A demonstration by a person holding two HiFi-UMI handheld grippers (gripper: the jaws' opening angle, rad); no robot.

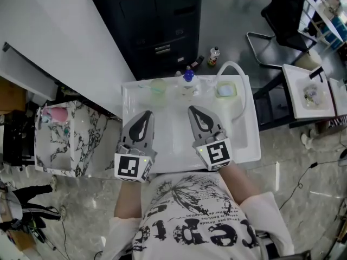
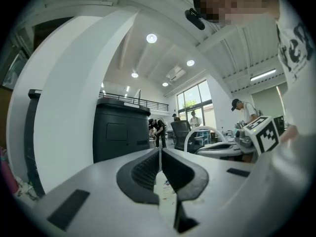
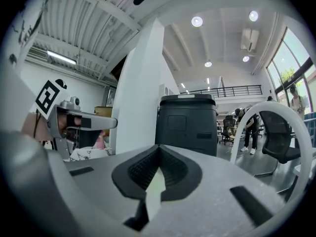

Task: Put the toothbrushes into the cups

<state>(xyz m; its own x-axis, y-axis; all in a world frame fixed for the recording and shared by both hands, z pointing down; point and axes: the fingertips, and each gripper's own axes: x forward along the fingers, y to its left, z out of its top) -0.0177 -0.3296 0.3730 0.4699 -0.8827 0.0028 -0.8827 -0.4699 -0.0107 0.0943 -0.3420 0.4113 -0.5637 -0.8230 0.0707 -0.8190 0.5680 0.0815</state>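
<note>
Toothbrushes: we found none lying loose in any view; details at the end.

Black cabinet (image 1: 157,26) stood on the floor beyond the work area. In front of it lay the white tabletop (image 1: 179,140), raised at its rim and bare over its near half. A marbled box (image 1: 87,140) sat just beside its left edge. A white arched tube (image 1: 241,77) rose over the far right corner.

Left gripper (image 1: 147,113) and right gripper (image 1: 193,109) were held level and side by side over the near edge, close to the person's body and well apart from the cups. In the left gripper view the fingers (image 2: 143,172) were pressed together with nothing between them. In the right gripper view the fingers (image 3: 175,171) were likewise closed at the tips and empty.

Three cups stood in a row along the far edge: green cup (image 1: 158,86), middle cup (image 1: 188,86), right-hand cup (image 1: 226,90). A blue item (image 1: 188,76) stood up at the middle cup. It may have been a brush or a cap; it was too small for us to tell.

Judgement: no carrying step was in hand, since both grippers were empty. The run looked either not yet begun or already finished. If brushes remained, the next move would call for locating one, opening one gripper, closing on the handle, and lowering it upright into a free cup without tipping it.
</note>
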